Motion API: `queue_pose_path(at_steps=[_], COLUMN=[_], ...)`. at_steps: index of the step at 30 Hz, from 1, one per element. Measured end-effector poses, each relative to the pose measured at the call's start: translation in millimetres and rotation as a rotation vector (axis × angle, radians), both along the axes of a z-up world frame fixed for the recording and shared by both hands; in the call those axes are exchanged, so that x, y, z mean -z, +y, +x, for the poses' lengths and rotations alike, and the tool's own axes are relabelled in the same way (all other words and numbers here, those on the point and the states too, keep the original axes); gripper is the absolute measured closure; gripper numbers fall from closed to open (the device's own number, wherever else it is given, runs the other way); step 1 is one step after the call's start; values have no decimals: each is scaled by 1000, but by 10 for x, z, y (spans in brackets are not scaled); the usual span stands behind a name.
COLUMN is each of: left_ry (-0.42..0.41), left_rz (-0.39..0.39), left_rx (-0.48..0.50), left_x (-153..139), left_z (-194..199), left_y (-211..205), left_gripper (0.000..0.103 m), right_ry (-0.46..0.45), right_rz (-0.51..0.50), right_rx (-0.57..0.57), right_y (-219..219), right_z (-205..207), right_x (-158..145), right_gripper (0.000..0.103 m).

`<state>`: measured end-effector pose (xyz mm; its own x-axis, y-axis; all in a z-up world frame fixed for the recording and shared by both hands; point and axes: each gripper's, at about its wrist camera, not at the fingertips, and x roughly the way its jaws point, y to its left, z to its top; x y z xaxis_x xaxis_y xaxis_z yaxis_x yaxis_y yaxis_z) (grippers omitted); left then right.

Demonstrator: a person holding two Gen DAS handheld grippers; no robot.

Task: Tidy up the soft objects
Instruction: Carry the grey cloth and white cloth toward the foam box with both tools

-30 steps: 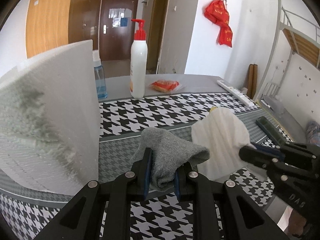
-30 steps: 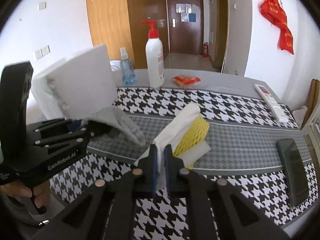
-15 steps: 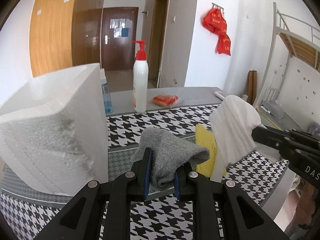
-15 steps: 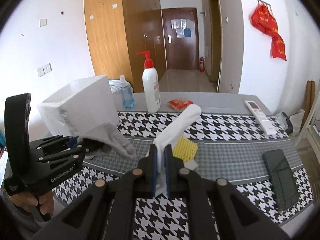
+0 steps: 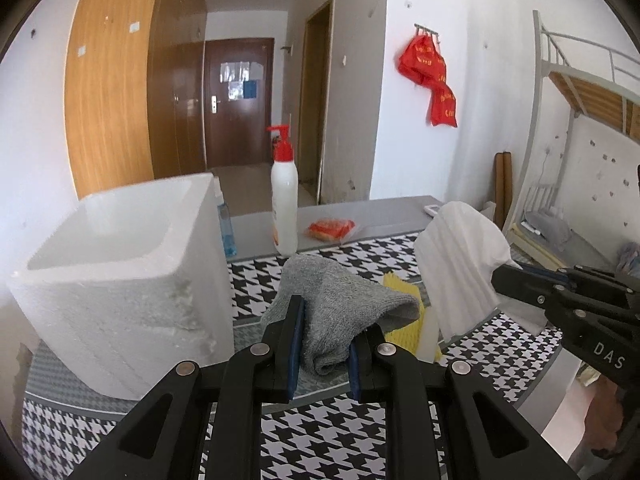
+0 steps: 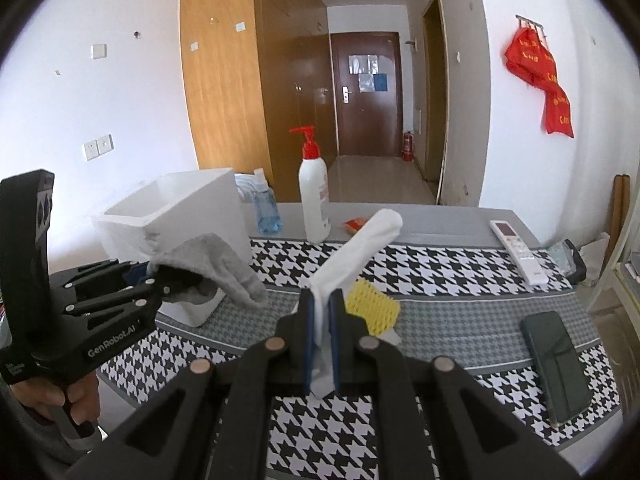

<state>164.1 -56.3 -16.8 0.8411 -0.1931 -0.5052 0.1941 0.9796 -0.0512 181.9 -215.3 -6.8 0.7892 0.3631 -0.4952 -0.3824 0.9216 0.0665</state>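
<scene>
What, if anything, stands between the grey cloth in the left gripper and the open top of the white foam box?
Nothing visible does. The left gripper holds the grey cloth just beside the white foam box, whose open top shows nothing over it.

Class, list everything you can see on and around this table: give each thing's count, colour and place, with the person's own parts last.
foam box: 1, white, table's left
grey cloth: 1, in left tool
white cloth: 1, in right tool
yellow sponge: 1, mid-table
pump bottle: 1, white, red top, far edge
blue bottle: 1, behind box
red packet: 1, far edge
remote: 1, white, right
phone: 1, dark, right
left tool: shut
right tool: shut
hand: 1, lower left
</scene>
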Motion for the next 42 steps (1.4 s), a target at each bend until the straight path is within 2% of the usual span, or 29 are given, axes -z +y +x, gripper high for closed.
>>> queue_pose_path(at_steps=[15,42], left_ry=[-105,-198], left_rz=[15,23], left_rx=[-26,-89], left_x=[-255,-524], left_z=[-169,-146], left_y=[112,318], left_gripper=[83,83], right_ry=[-72,-162], right_rz=[22,36], right_rx=[-24,-75], right_y=[56,244], right_z=[-94,-1], right_x=[-211,-502], right_gripper=[93,93])
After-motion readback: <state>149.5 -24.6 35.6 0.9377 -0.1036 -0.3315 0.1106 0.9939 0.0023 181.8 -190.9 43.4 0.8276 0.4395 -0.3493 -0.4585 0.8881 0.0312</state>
